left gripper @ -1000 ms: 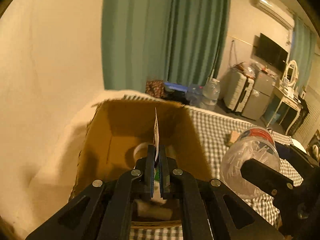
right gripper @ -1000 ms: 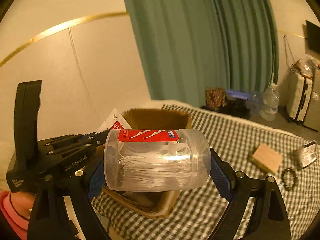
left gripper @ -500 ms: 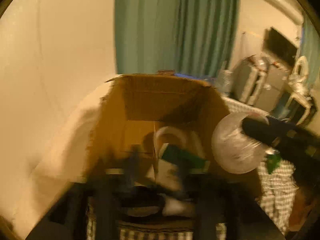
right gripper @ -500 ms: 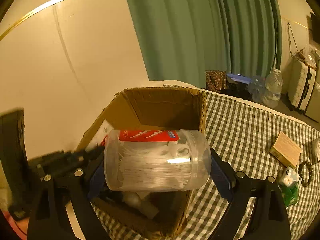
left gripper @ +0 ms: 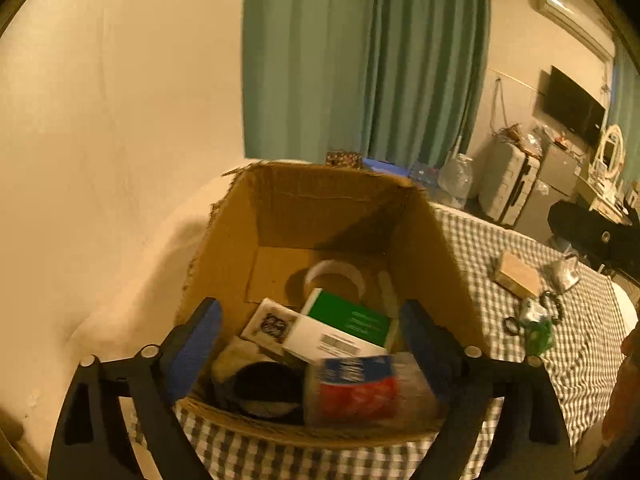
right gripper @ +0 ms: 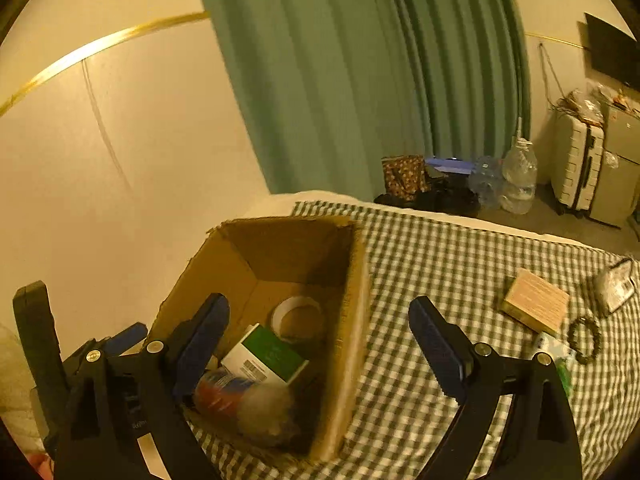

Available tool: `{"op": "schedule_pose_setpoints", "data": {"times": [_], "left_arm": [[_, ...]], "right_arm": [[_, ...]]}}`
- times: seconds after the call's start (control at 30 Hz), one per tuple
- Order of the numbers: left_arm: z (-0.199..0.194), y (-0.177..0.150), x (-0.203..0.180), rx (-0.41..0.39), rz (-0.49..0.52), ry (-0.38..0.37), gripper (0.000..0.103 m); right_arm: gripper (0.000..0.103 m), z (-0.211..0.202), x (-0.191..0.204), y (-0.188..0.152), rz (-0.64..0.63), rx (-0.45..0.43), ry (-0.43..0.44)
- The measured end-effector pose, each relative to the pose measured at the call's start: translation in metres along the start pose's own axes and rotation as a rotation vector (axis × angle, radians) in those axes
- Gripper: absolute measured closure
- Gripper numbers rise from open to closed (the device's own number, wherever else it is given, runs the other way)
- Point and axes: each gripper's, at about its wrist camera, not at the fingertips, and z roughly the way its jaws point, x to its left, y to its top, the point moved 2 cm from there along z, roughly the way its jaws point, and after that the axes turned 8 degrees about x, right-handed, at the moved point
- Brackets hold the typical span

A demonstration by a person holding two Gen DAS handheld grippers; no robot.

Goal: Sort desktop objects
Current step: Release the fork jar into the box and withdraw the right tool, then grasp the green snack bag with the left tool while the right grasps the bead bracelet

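clear jar (left gripper: 360,388): red-blue label, lies in cardboard box (left gripper: 436,264) | we released it, right gripper (right gripper: 316,344) jaws apart | left gripper (left gripper: 308,340) jaws just opened, empty

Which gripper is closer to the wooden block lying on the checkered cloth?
Right. The right gripper straddles the cardboard box wall, one finger out over the cloth on the side of the wooden block. The left gripper hangs open over the box, farther away.

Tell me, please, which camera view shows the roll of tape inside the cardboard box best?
The left wrist view: the roll of tape shows nearly whole on the cardboard box floor, facing the camera. The right wrist view shows it too, but smaller and partly covered by the green-and-white carton.
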Motion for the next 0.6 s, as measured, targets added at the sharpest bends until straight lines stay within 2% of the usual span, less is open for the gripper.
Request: {"op": "schedule_pose_setpoints", "data": {"times": [0.07, 0.3, 0.47, 0.6], "left_arm": [[-0.012, -0.001, -0.017, -0.017, 0.016, -0.011, 0.0], [-0.04, -0.019, -0.085, -0.041, 0.11, -0.078, 0.0], [-0.037, -0.038, -0.146, -0.004, 0.172, -0.103, 0.0], [-0.023, -0.056, -0.197, 0.019, 0.179, -0.12, 0.0]], "right_arm": [[0.011, -0.016, -0.015, -0.008, 0.009, -0.01, -0.031], [0.011, -0.067, -0.094, -0.06, 0.027, -0.021, -0.186], [0.011, -0.101, -0.157, -0.074, 0.105, -0.055, -0.304], [0.011, -0.121, -0.205, -0.085, 0.185, -0.073, -0.375]]}}
